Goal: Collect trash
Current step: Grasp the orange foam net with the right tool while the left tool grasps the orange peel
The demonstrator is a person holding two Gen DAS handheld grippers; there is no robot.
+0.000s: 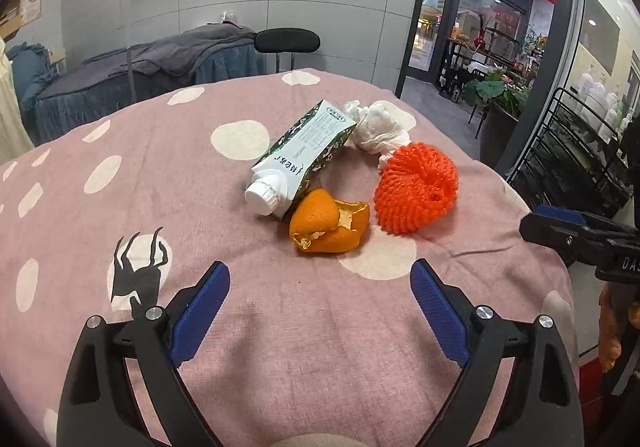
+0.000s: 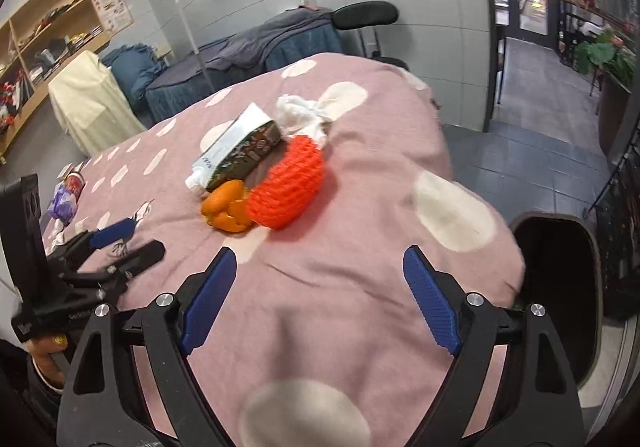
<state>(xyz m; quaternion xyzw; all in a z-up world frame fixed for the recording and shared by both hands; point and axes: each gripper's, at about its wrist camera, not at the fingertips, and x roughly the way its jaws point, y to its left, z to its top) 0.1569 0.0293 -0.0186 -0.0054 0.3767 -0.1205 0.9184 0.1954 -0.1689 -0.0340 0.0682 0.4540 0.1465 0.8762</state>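
**Four scraps ahead of two empty grippers**

Left wrist view: left gripper (image 1: 320, 283) spread wide, holding nothing, over pink spotted cloth (image 1: 120, 151). Just ahead of the gap, orange peel (image 1: 329, 225): light, limp, likely slick inside; best pinched across its folded edge. Beyond, touching it, milk carton (image 1: 308, 151), lying capped end nearest; probably light, stiff, graspable across flat sides. Ahead-right, red foam net (image 1: 416, 189), springy. Farthest, crumpled tissue (image 1: 378, 125), soft.

Right wrist view: right gripper (image 2: 320, 279) likewise apart and empty. Same heap ahead-left of the gap, net (image 2: 286, 189) nearest. Right of the jaws, dark bin (image 2: 556, 287) beside the cloth's edge.
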